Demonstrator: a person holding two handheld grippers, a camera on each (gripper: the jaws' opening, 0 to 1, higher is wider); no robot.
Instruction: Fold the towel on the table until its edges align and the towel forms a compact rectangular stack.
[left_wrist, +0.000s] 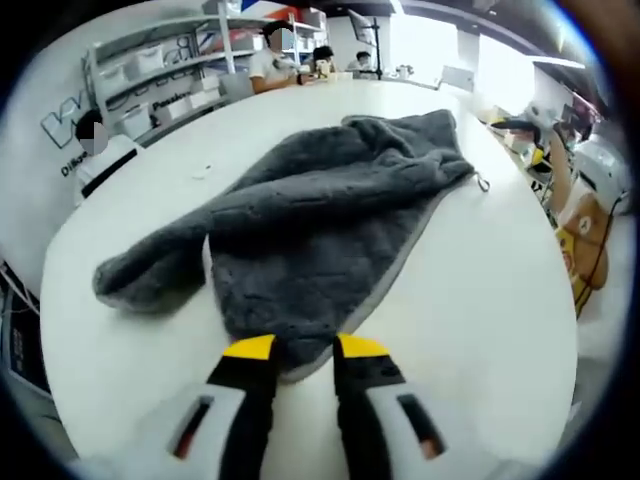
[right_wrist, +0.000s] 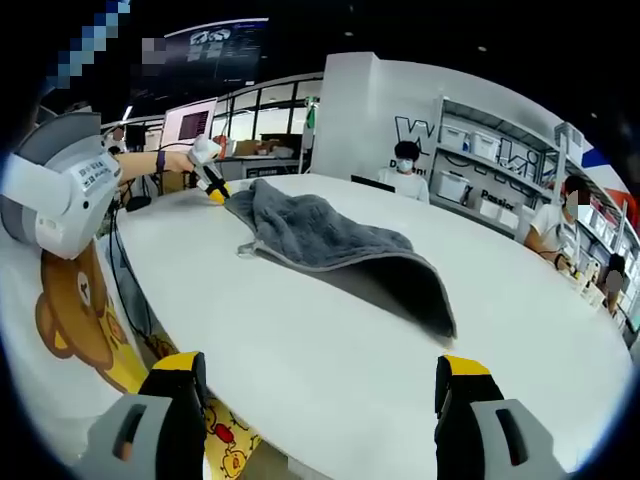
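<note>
My left gripper (left_wrist: 303, 352) pinches the grey towel's (left_wrist: 320, 215) hem near one table (left_wrist: 480, 300) edge; towel sprawls rumpled mid-table. Right gripper (right_wrist: 320, 385) gapes wide, empty, well off the cloth. Best: lift the hem high, carry it squarely onto the far edge

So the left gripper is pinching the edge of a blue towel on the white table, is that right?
Not quite: the towel is dark grey, not blue, as the left gripper view shows. The left gripper does pinch its edge on the white table.
</note>
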